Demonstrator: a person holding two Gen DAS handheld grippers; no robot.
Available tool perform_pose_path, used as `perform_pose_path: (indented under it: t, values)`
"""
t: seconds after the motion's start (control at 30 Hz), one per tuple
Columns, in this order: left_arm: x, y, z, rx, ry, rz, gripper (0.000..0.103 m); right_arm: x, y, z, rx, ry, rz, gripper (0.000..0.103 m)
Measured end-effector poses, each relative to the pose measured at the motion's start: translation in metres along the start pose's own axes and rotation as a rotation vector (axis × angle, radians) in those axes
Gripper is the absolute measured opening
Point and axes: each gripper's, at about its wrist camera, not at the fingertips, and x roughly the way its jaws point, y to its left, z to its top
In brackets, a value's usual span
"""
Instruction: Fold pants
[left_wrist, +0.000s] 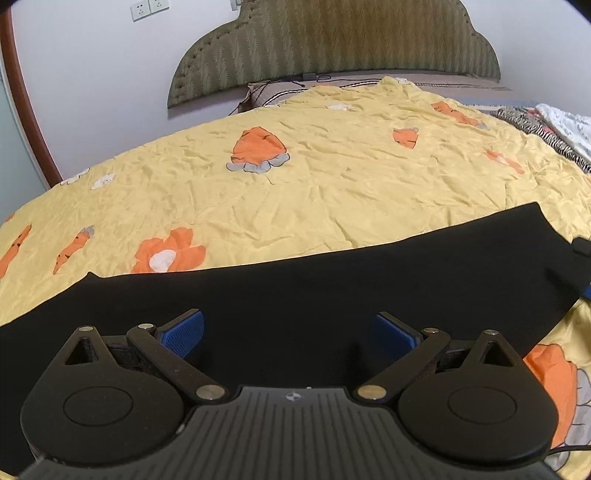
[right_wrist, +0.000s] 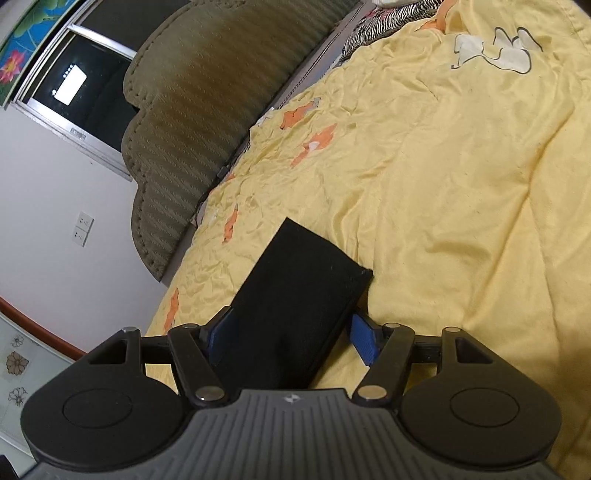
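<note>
Pants (left_wrist: 295, 288) (black, folded) on bedspread (left_wrist: 332, 184)

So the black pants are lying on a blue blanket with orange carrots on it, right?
Not quite. The blanket is yellow, not blue. The black pants do lie on it, and it does have orange carrots, as the left wrist view shows. The only blue things are the pads on the tongs.

A bed (left_wrist: 480, 79), yellow carrot-print quilt (left_wrist: 332, 184) spread crumpled across it. Black pants (left_wrist: 295, 288) lie flat on the quilt near its front edge; zebra-striped bedding (left_wrist: 535, 127) sits toward the far right corner.
</note>
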Motion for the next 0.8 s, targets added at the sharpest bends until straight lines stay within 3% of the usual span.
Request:
perform_pose_path:
  t: [0.37,0.53,0.7,0.8]
  values:
    - [0.008,-0.011,0.001,0.033,0.005,0.014,0.100,0.022,0.005,0.005,0.037,-0.013,0.037,0.065]
    - [0.012,-0.014,0.002,0.042,0.007,0.016,0.100,0.033,0.004,0.005,0.041,0.013,0.015,0.031]
    - [0.015,-0.014,0.006,0.059,0.002,0.015,0.100,0.034,0.010,0.004,-0.041,0.011,-0.029,0.012]
    - [0.019,-0.013,0.011,0.055,0.018,-0.013,0.100,0.031,0.023,0.003,-0.149,-0.001,-0.062,0.008]
